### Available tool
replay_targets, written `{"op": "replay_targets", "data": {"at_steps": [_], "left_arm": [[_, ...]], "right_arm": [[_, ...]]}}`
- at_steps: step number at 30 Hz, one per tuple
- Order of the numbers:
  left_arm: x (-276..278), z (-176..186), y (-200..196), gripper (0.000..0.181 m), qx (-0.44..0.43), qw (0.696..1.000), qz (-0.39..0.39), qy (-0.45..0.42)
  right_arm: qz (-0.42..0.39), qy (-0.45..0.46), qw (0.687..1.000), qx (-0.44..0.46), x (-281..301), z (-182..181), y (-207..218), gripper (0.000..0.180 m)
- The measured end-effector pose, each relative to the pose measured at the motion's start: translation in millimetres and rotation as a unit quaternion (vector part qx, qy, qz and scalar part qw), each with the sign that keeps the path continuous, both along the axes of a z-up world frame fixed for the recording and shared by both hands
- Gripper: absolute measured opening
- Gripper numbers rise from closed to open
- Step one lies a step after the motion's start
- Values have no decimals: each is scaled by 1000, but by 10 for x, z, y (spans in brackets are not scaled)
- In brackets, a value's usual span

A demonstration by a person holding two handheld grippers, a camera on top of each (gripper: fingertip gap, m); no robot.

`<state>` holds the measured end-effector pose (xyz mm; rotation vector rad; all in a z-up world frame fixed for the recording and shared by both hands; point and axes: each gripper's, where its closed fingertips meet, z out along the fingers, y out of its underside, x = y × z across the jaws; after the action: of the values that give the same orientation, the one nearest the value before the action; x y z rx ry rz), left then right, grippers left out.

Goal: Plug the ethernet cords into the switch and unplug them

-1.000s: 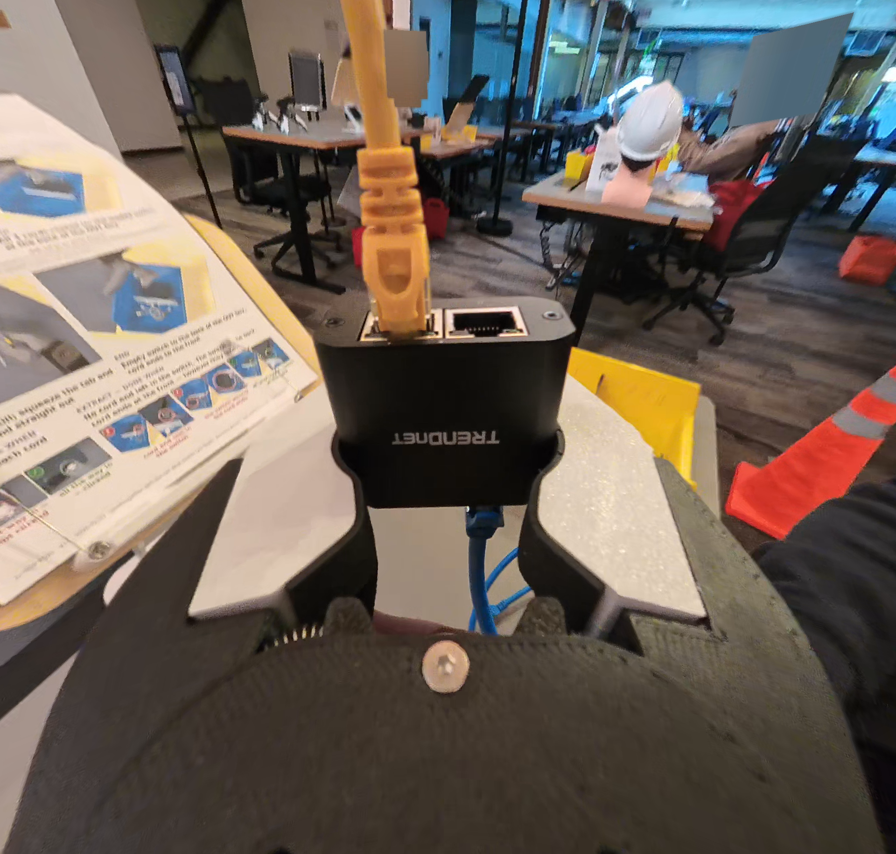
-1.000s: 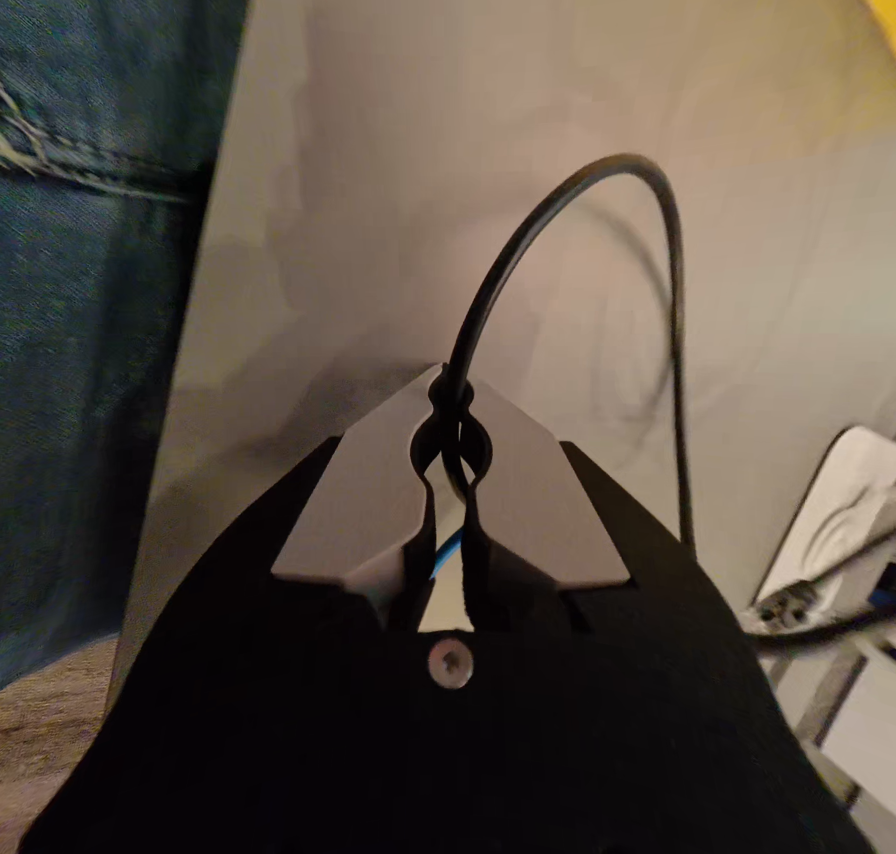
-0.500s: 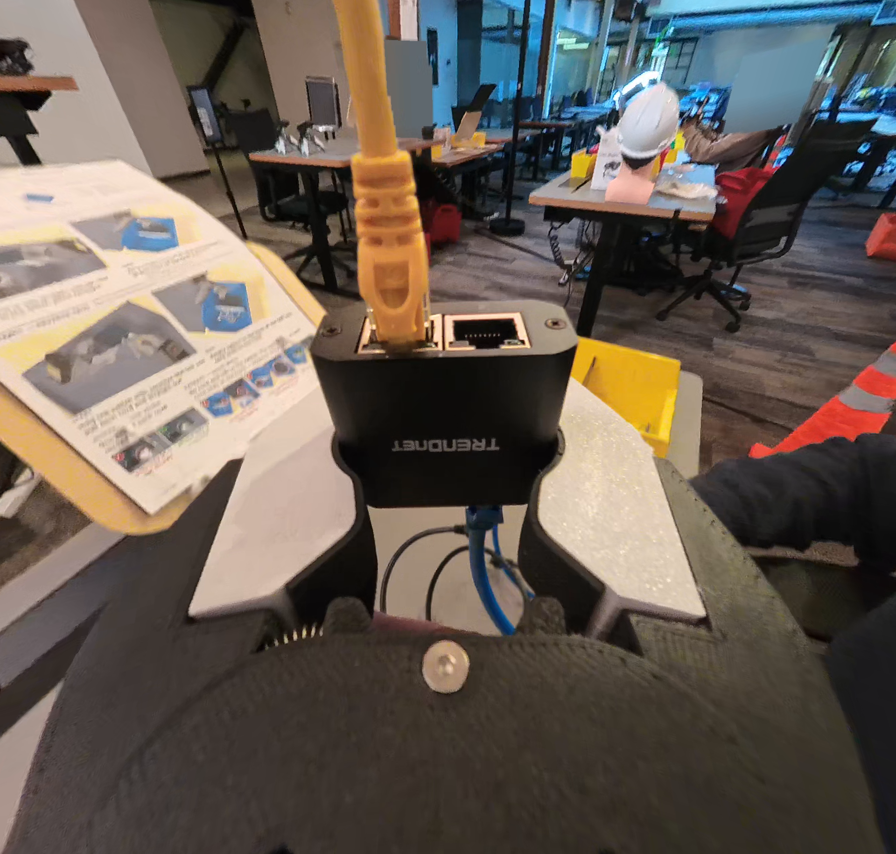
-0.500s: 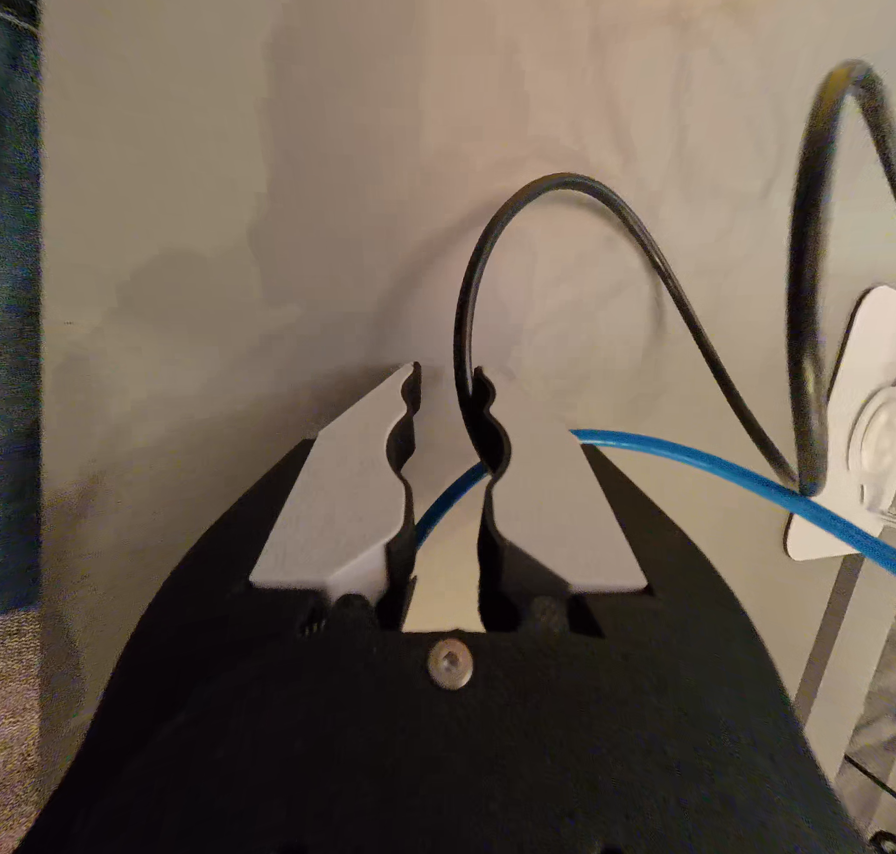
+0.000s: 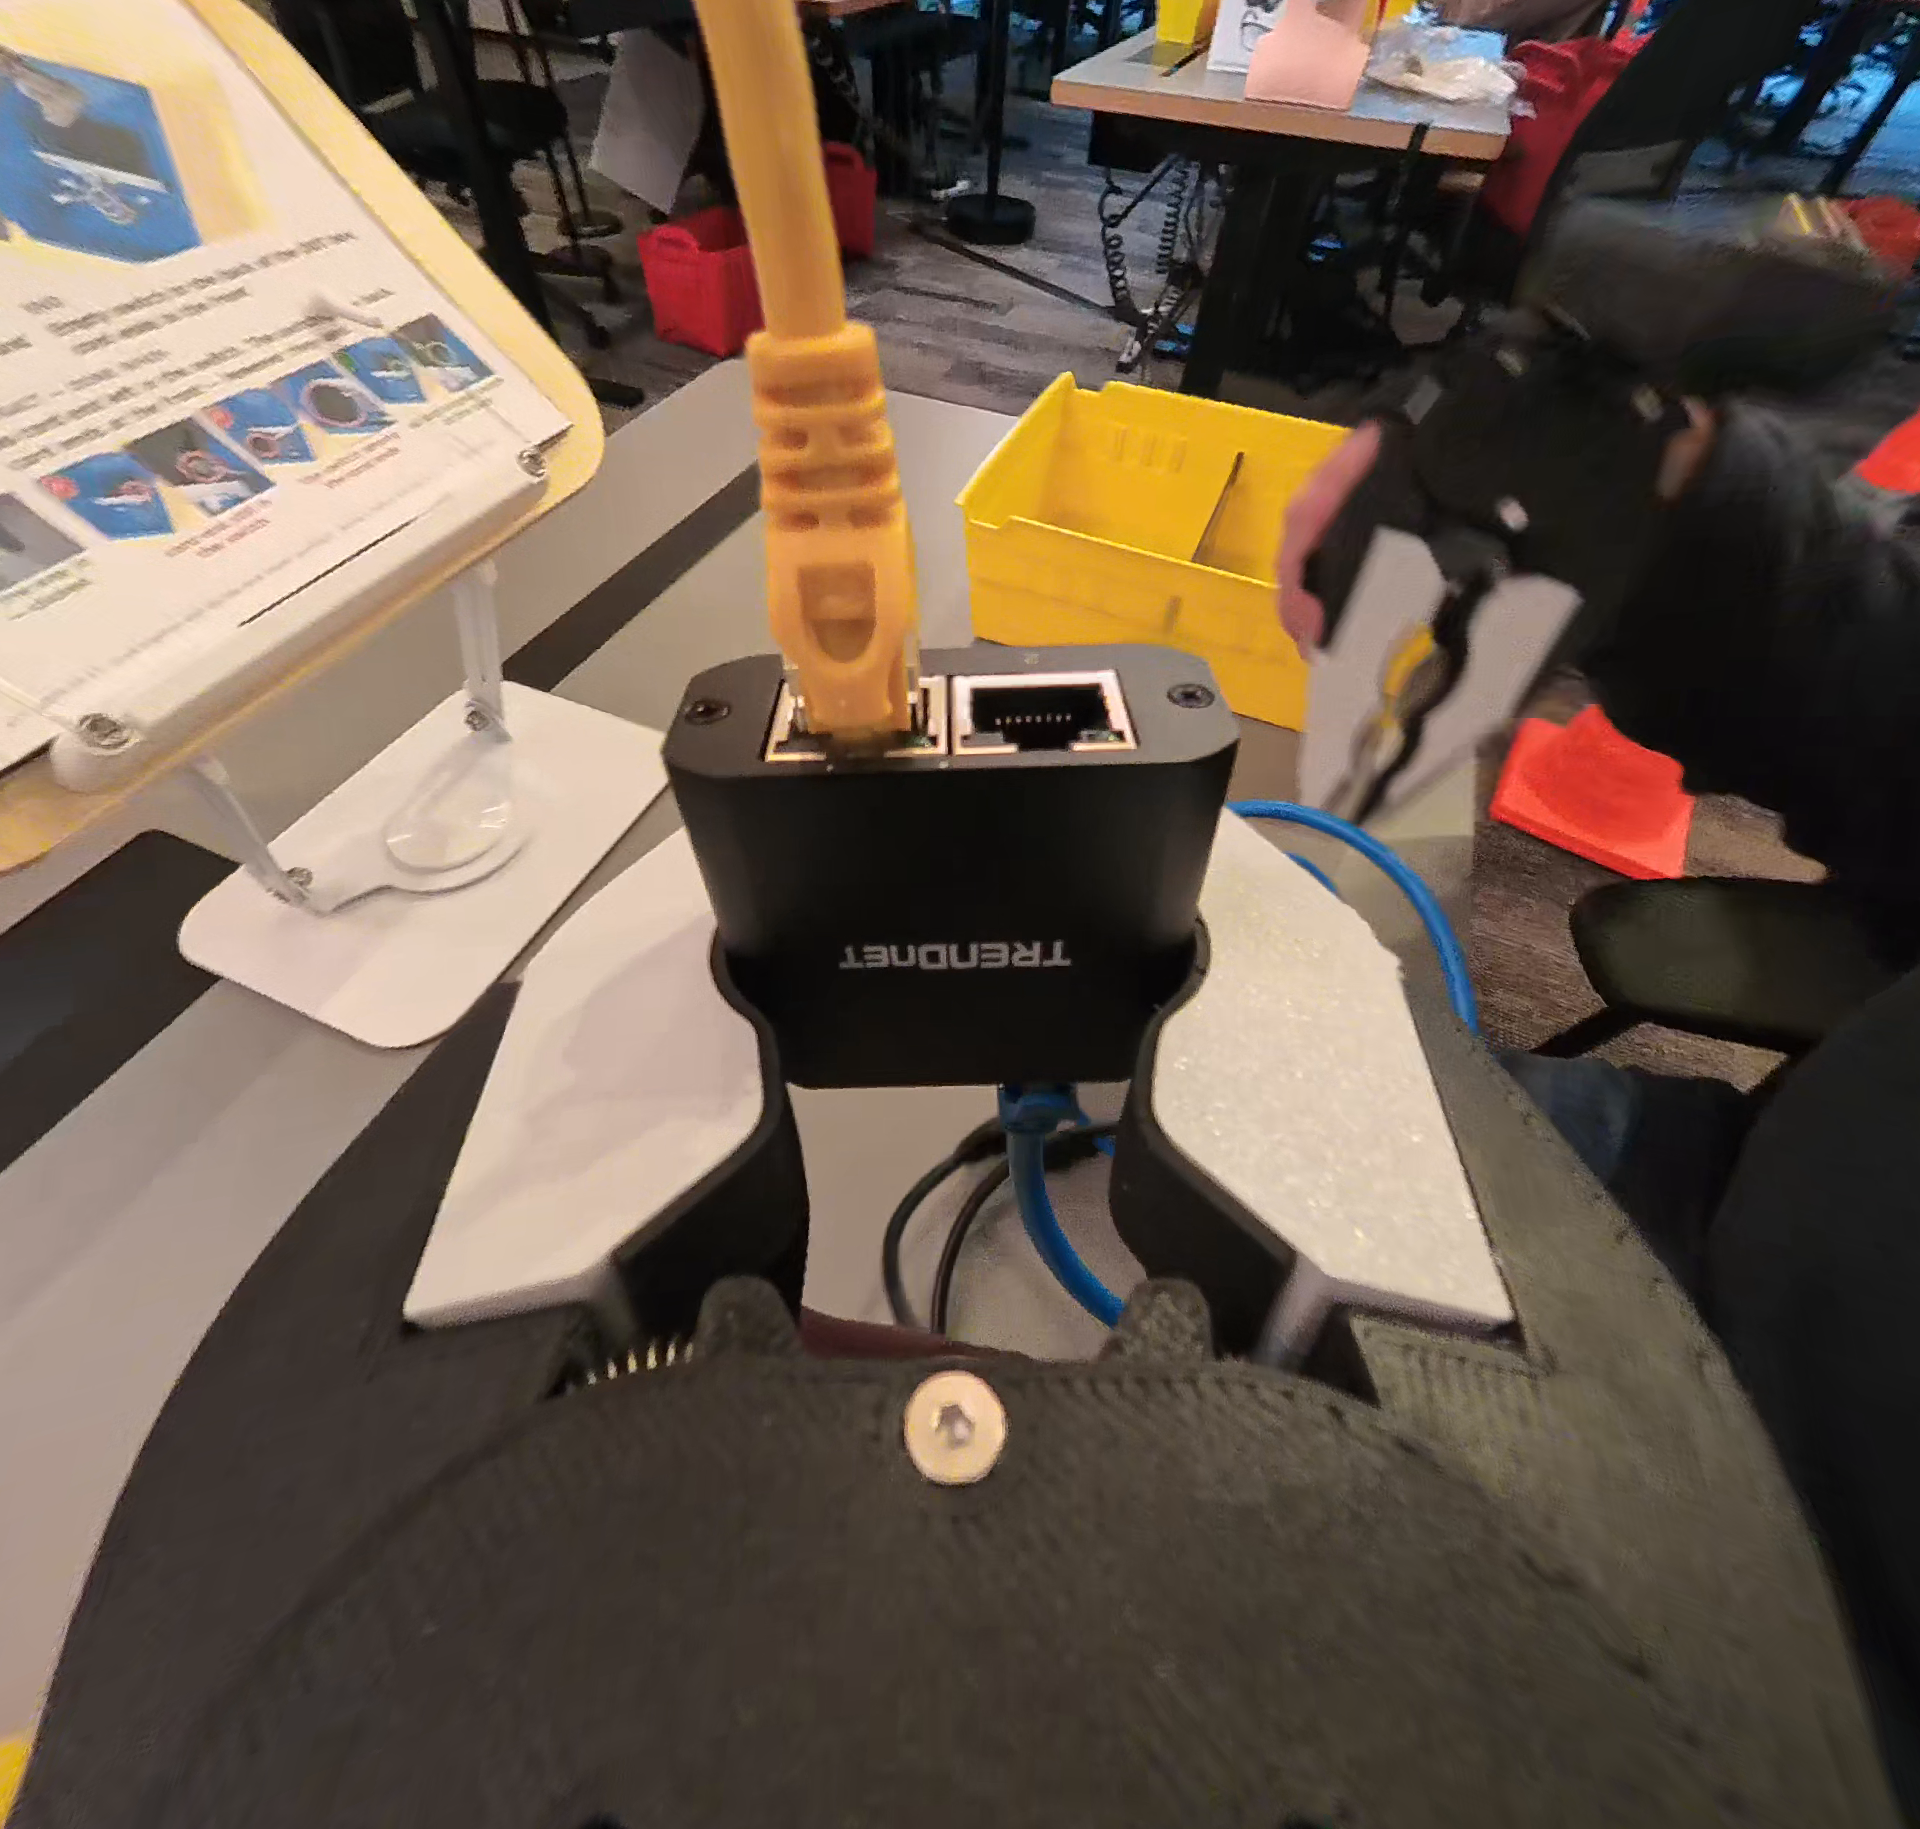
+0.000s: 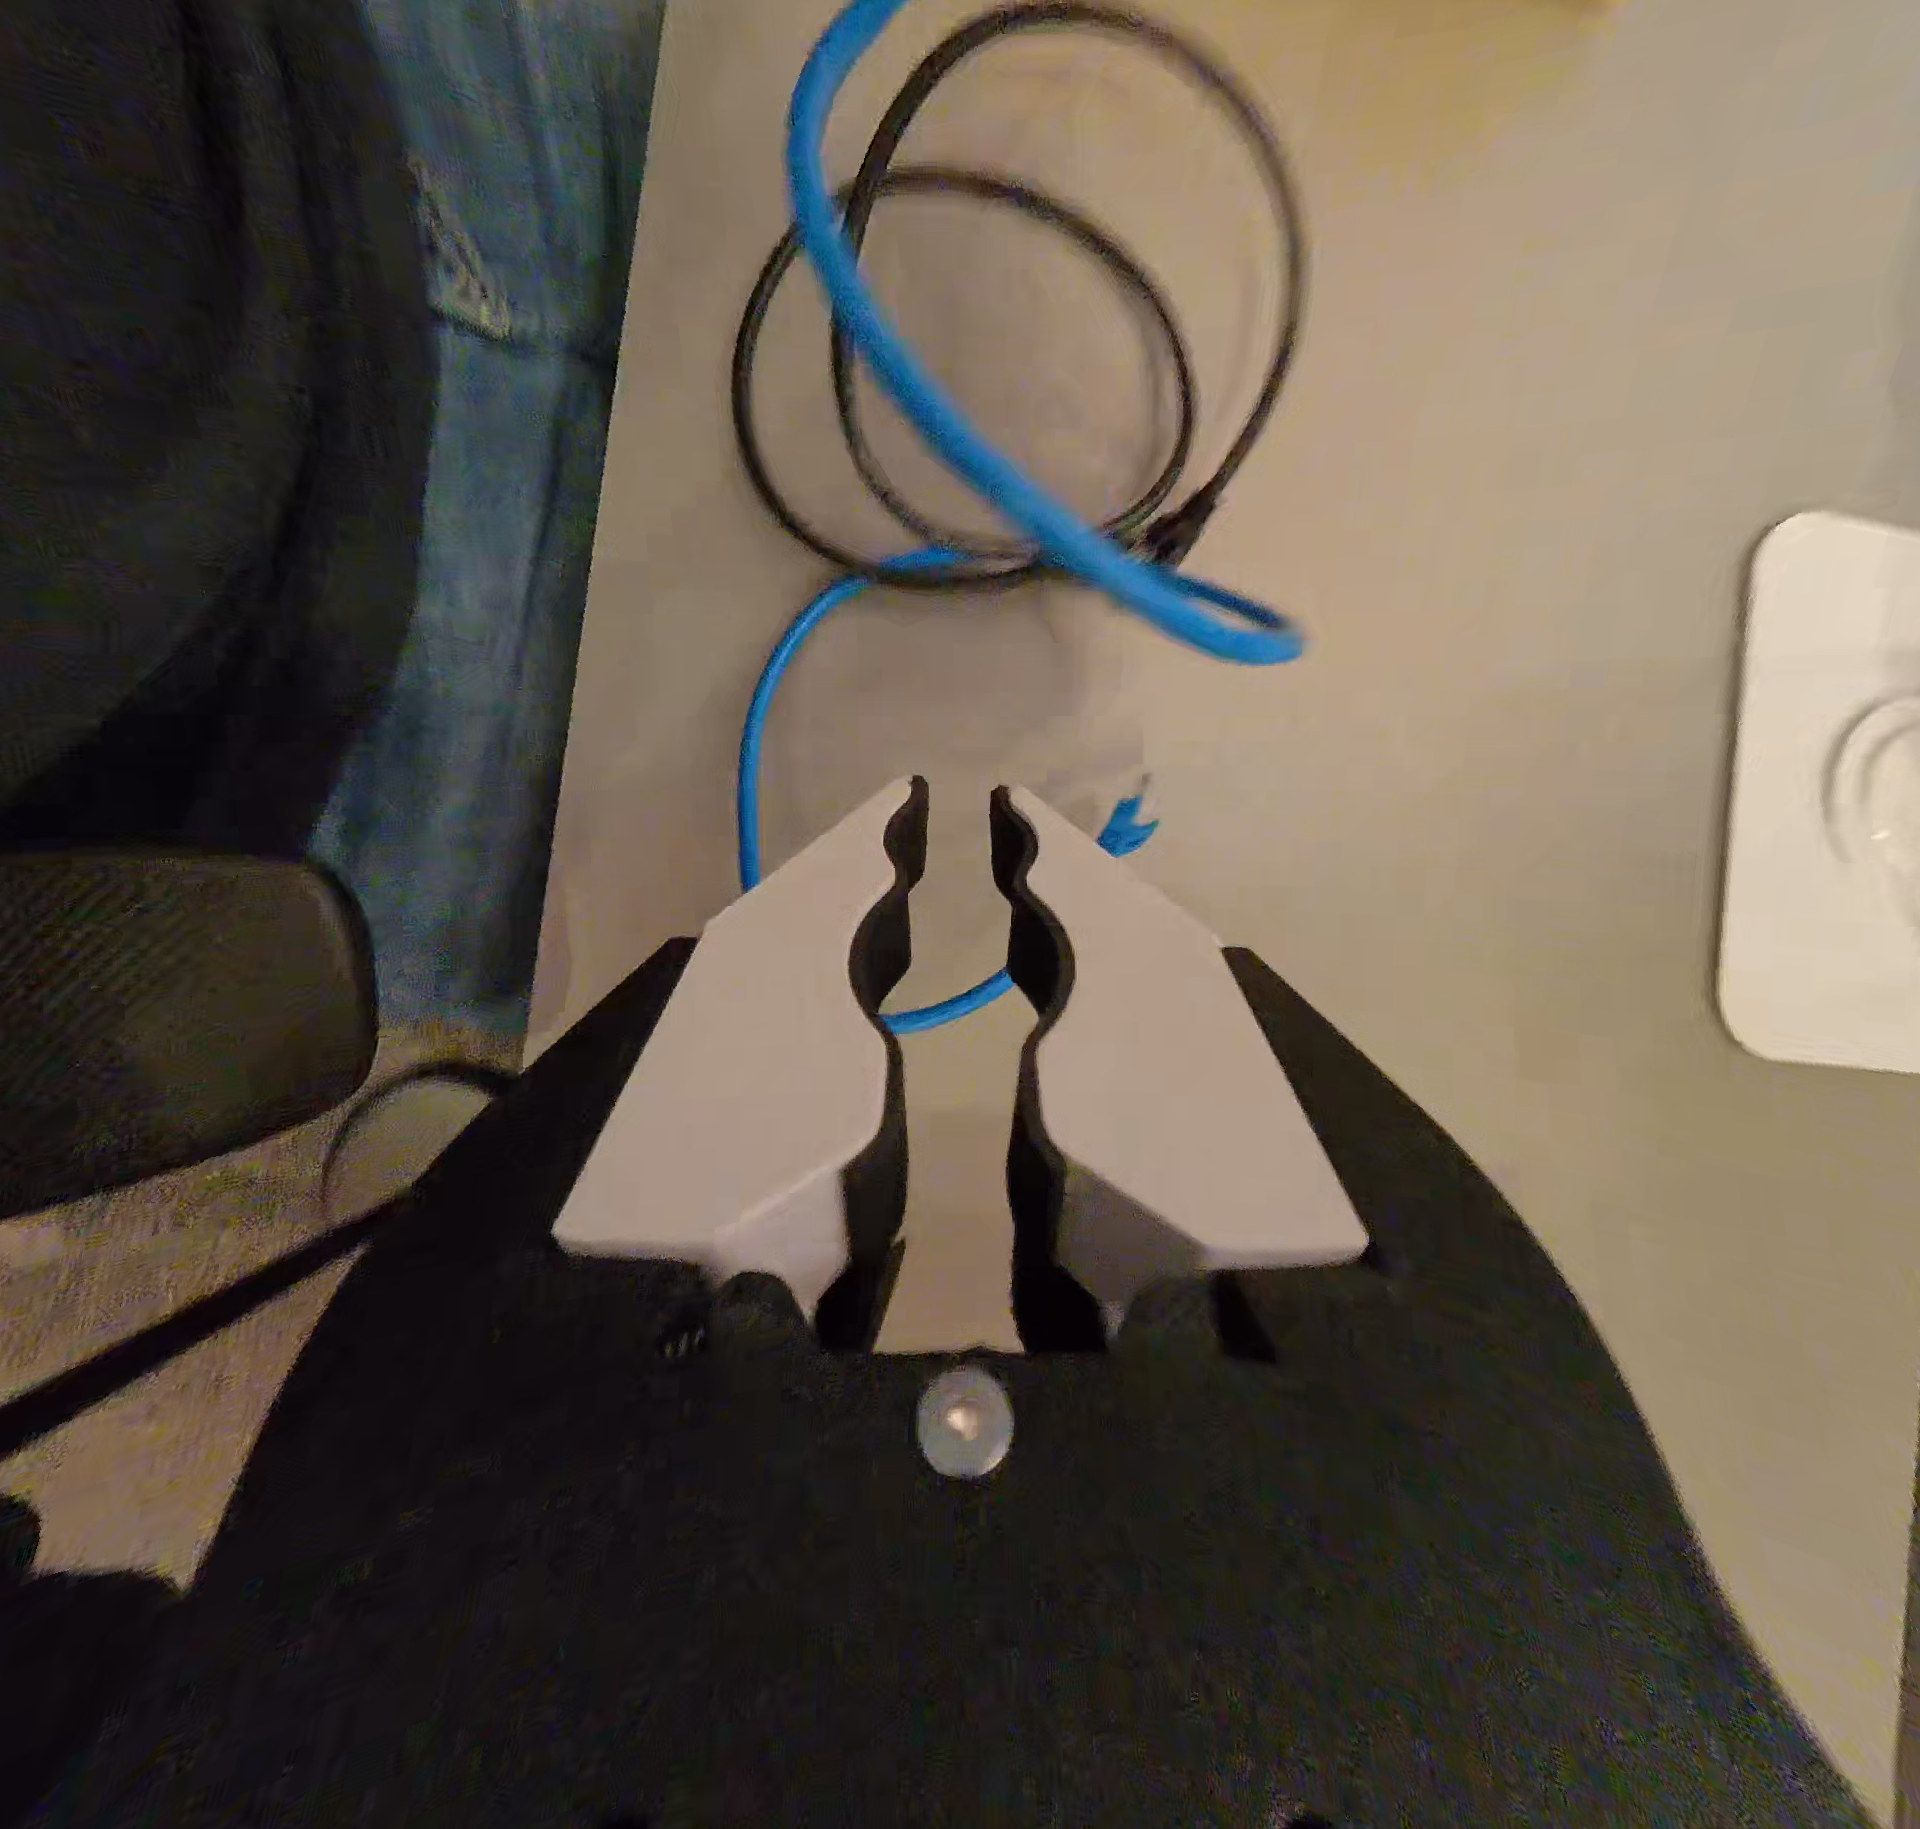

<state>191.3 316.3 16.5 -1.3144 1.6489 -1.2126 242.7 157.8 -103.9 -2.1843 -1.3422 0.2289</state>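
My left gripper (image 5: 956, 958) is shut on the black switch (image 5: 951, 844) and holds it upright above the grey table (image 5: 644, 449). A yellow cord (image 5: 831, 574) is plugged into its left top port; the right top port (image 5: 1044, 714) is empty. A blue cord (image 5: 1049, 1208) goes into the switch's underside, next to a black cord (image 5: 914, 1229). My right gripper (image 6: 956, 797) is open by a narrow gap, empty, above the looped black cord (image 6: 1039, 221) and blue cord (image 6: 883, 325). It also shows blurred in the left wrist view (image 5: 1423, 688), right of the switch.
An instruction sheet (image 5: 208, 377) stands on a white base (image 5: 416, 896) at the left; the base also shows in the right wrist view (image 6: 1818, 792). A yellow bin (image 5: 1122, 532) sits behind the switch. A chair armrest (image 5: 1714, 958) and an orange cone (image 5: 1590, 803) are at the right. My hands' fingertips stand some 20 cm from each other.
My right gripper opened, let go of the black cord and pulled back from the table. My left gripper tilted down with the switch, so more of the table shows.
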Motion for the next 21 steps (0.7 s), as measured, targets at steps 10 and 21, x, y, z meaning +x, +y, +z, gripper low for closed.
{"op": "replay_targets", "data": {"at_steps": [10,21], "left_arm": [[-147,48,-497,74,33,997,-63,-24],[-294,70,-812,74,48,994,-92,-35]], "right_arm": [[66,108,989,-82,-657,-554,1525,67],[106,-25,992,-63,-1098,-1263,1818,1]]}}
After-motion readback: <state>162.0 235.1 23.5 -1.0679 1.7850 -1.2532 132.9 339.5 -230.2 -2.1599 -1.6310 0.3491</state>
